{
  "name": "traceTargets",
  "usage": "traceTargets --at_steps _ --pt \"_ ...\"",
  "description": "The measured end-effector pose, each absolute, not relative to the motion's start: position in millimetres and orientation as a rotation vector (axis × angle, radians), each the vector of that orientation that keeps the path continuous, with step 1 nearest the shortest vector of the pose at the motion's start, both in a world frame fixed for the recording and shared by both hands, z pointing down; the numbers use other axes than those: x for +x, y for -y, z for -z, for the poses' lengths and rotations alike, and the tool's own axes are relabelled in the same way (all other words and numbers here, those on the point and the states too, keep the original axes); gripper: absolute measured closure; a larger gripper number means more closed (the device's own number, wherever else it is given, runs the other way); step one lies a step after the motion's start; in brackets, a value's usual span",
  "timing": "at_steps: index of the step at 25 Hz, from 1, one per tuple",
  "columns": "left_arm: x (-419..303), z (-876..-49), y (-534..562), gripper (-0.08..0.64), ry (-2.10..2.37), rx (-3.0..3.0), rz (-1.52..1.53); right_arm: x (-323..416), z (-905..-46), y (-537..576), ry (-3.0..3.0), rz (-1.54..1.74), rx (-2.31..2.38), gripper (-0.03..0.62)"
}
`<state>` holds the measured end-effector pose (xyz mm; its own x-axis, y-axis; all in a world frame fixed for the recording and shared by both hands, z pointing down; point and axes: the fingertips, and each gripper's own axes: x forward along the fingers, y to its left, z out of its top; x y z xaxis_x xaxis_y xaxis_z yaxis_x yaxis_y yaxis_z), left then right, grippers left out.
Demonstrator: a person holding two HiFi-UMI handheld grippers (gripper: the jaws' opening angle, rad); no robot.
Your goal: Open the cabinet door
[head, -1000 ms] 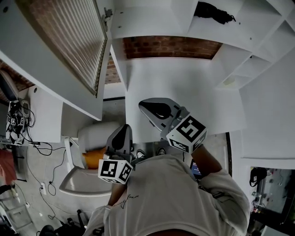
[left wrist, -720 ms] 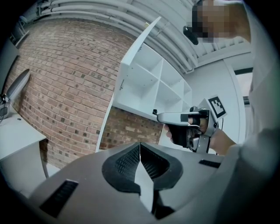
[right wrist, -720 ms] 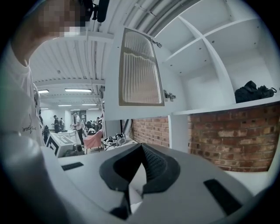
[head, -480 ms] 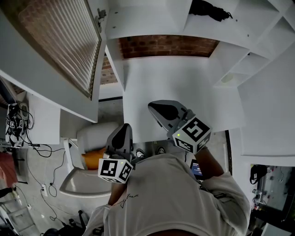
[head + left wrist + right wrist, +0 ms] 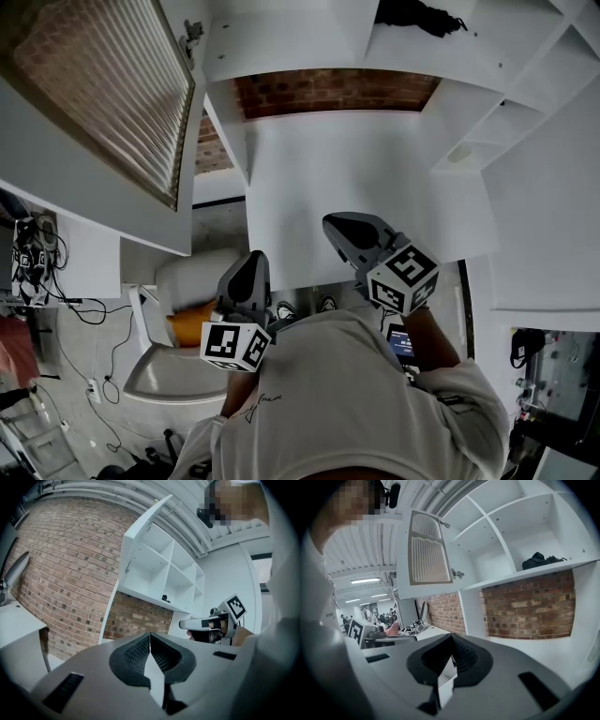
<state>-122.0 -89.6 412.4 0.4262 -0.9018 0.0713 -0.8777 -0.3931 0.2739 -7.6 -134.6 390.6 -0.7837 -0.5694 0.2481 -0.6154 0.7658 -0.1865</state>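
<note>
The cabinet door [image 5: 103, 84], white-framed with a ribbed glass panel, stands swung open at the upper left; it also shows in the right gripper view [image 5: 426, 550]. Its hinge [image 5: 192, 31] joins it to the white shelf cabinet [image 5: 309, 37]. My right gripper [image 5: 337, 226] is shut and holds nothing, hovering over the white counter, well apart from the door. My left gripper [image 5: 250, 260] is also shut and empty, close to the person's chest. Each gripper view shows its own jaws pressed together, left [image 5: 150, 637] and right [image 5: 451, 639].
A black object [image 5: 417, 14] lies on a cabinet shelf, also seen in the right gripper view [image 5: 541, 560]. A brick wall [image 5: 333, 91] backs the white counter [image 5: 375, 169]. Cables [image 5: 37, 253] and an orange object [image 5: 192, 323] lie at the lower left.
My right gripper has moved right and down in the head view, away from the open door, still shut. The left gripper has stayed put.
</note>
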Motion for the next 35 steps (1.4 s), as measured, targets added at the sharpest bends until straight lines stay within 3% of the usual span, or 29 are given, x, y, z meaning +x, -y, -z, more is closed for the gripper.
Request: traceTargets --at_steps 20,35 --pt "-109 -423 99 0.543 1.500 2.437 0.060 46 -429 117 2.642 -0.525 1.121 0.569" --pt "-106 -422 99 0.543 1.500 2.439 0.062 47 -420 111 2.669 -0.451 1.034 0.571"
